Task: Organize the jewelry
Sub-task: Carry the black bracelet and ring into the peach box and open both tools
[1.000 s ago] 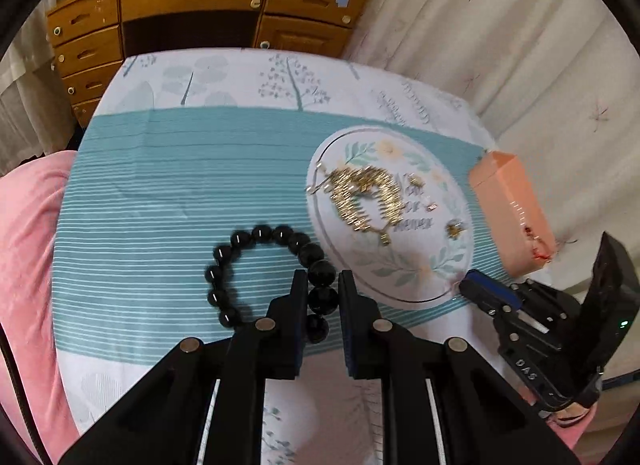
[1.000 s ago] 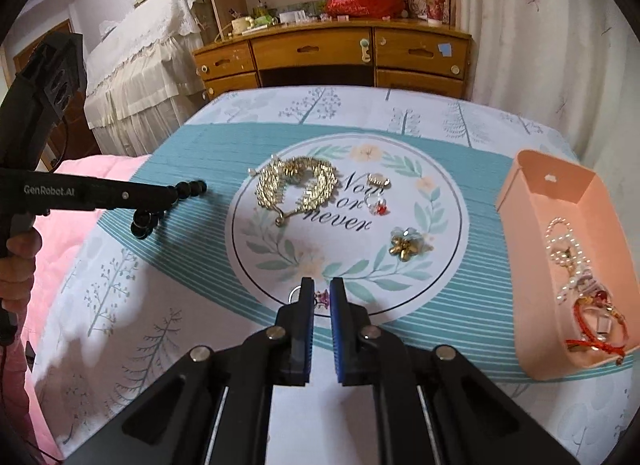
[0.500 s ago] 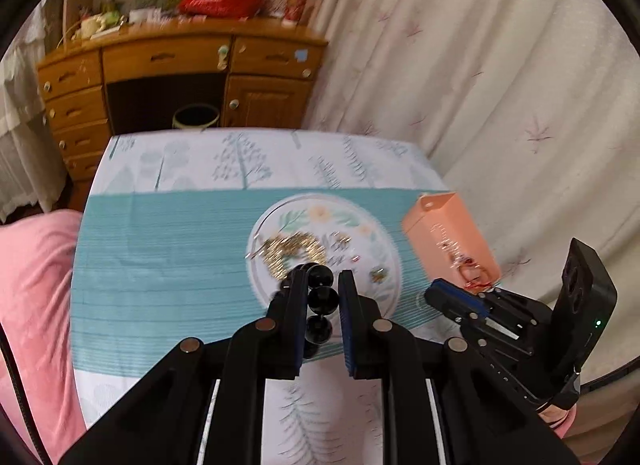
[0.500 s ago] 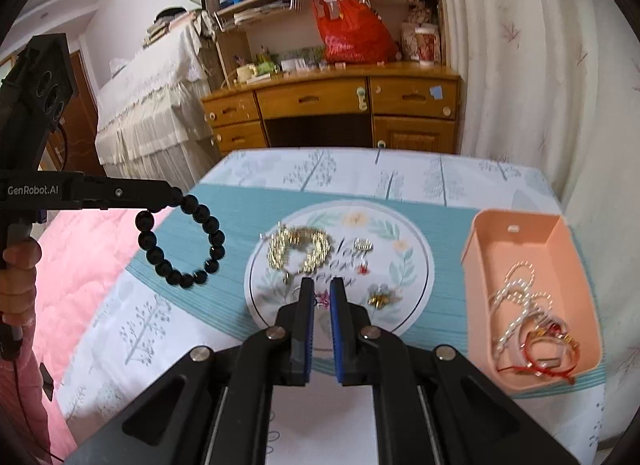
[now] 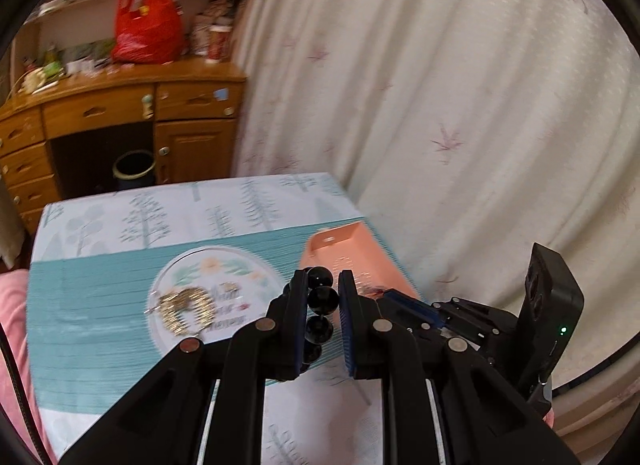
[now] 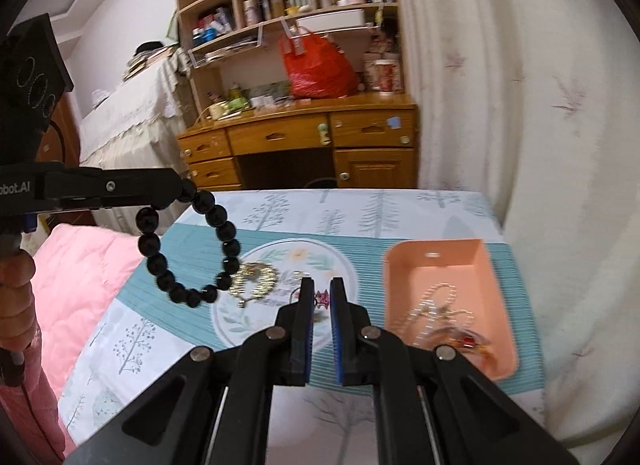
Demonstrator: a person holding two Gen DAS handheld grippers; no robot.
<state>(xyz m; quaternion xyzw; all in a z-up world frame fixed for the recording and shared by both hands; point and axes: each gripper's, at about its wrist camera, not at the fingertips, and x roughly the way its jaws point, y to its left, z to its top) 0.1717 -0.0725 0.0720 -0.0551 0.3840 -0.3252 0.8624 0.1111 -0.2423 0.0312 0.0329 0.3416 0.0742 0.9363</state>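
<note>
Two grippers tilt downward above the table (image 6: 280, 401). Left gripper (image 5: 323, 297) pinches a dangling bracelet (image 6: 192, 249); right gripper (image 6: 321, 297) is closed, empty.

Black angular grippers, left (image 5: 323, 301) and right (image 6: 321, 299): blue pads, round silver screws, white lettering, small green light, thin black cable.

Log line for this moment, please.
left fingers: shut on black bead bracelet, in air | right fingers: shut on small charm | peach plastic tray: partly filled
</note>
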